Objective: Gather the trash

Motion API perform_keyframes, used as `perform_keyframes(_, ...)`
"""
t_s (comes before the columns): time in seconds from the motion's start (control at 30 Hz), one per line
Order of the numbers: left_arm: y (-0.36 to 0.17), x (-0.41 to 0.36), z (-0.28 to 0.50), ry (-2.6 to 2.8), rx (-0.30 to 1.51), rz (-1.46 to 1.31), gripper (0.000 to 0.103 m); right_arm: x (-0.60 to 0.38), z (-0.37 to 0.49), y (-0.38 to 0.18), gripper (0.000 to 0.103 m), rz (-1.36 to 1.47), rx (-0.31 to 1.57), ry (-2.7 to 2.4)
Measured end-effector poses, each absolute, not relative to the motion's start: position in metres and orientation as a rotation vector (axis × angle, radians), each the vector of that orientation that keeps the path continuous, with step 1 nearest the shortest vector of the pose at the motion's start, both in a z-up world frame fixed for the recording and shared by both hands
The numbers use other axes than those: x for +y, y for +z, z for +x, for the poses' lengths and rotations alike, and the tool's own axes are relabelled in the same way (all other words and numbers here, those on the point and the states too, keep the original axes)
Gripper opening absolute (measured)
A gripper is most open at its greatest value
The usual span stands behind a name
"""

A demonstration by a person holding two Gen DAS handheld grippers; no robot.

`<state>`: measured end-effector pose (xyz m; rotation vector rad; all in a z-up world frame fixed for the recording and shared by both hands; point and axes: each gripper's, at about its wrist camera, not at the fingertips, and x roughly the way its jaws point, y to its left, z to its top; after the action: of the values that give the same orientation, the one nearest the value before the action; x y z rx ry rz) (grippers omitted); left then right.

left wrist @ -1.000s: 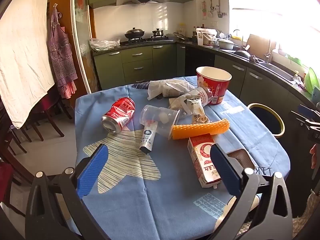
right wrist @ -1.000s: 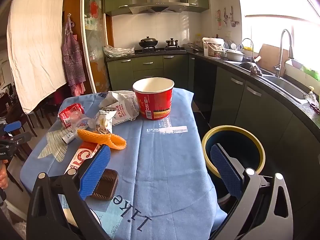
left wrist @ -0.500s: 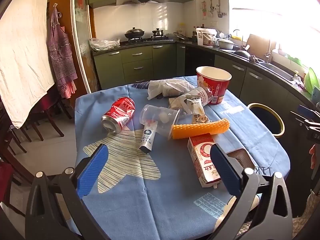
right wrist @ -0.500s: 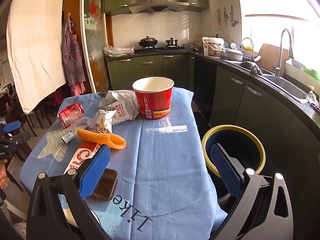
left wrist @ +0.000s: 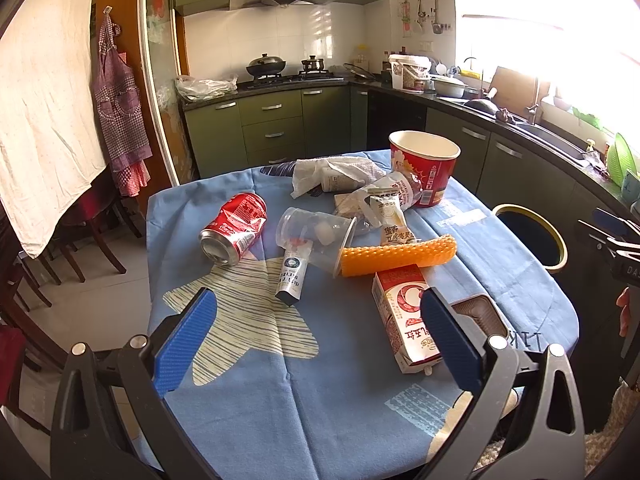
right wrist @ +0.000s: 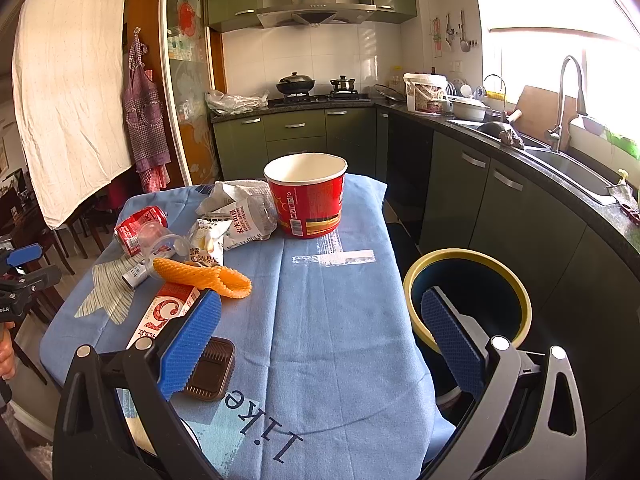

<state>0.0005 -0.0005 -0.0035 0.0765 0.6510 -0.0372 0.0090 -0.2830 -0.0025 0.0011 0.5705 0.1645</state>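
home kitchen | stove point(right wrist: 316, 98) | range hood point(right wrist: 316, 12) | sink point(right wrist: 576, 174) | green cabinets point(left wrist: 272, 128)

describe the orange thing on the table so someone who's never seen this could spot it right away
On the blue tablecloth, find the trash heap near the tall red paper bucket. At the heap's near edge, an orange bumpy foam sleeve lies flat across the top of a red and white carton. It is the only orange piece there.

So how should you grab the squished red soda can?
Grip the red can across its round middle, coming from above. It lies on its side on the tablecloth, open end toward the left gripper, whose open jaws could straddle the dented sides.
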Motion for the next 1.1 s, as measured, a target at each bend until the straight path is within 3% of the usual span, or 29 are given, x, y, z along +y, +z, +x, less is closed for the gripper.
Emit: perform_keyframes(1.1, -0.0083, -0.0075, 0.0003, -0.061, 0.673, 0.080, 0.097, -0.2837, 0.0084, -0.0029, 0.099, 0.004, 0.571, 0.164)
